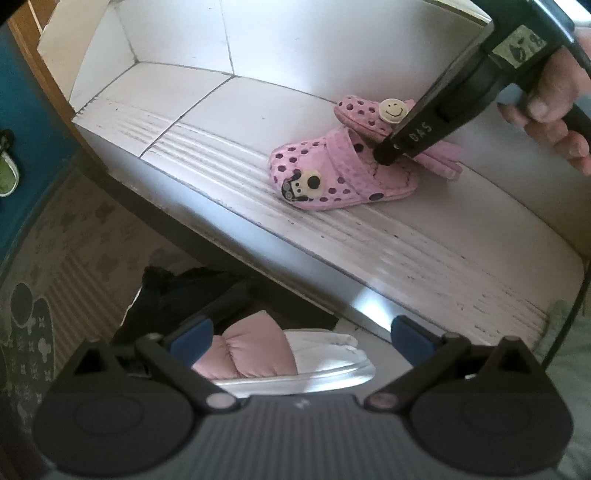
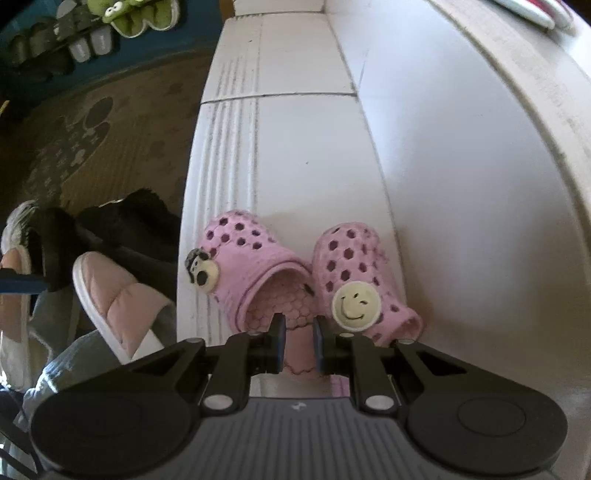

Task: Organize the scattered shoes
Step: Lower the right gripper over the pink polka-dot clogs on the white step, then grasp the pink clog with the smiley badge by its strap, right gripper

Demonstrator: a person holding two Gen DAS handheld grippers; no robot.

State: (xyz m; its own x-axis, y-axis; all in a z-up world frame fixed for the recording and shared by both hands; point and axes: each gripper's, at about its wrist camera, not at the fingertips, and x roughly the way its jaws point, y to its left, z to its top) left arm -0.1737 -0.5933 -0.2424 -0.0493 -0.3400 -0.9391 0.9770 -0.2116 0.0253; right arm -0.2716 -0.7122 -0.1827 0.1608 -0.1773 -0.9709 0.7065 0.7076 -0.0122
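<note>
Two pink perforated clogs sit side by side on a white tiled step (image 1: 221, 122) (image 2: 306, 147). One clog carries a bear charm (image 1: 332, 177) (image 2: 243, 258), the other a smiley charm (image 1: 362, 110) (image 2: 351, 258). My right gripper (image 1: 386, 155) (image 2: 299, 343) reaches into the heel opening of the bear clog, its fingers nearly together with pink clog material between them. The smiley clog leans against that heel. My left gripper (image 1: 301, 334) hangs open below the step, over a pink padded slipper (image 1: 243, 354) (image 2: 118, 291) on the floor, holding nothing.
A black furry shoe (image 1: 177, 291) (image 2: 129, 221) lies on the floor beside the padded slipper. A patterned rug (image 1: 55, 240) (image 2: 92, 140) covers the floor. Green slippers (image 1: 7, 173) (image 2: 140, 18) sit by a blue rack. A hand (image 1: 546, 107) holds the right gripper.
</note>
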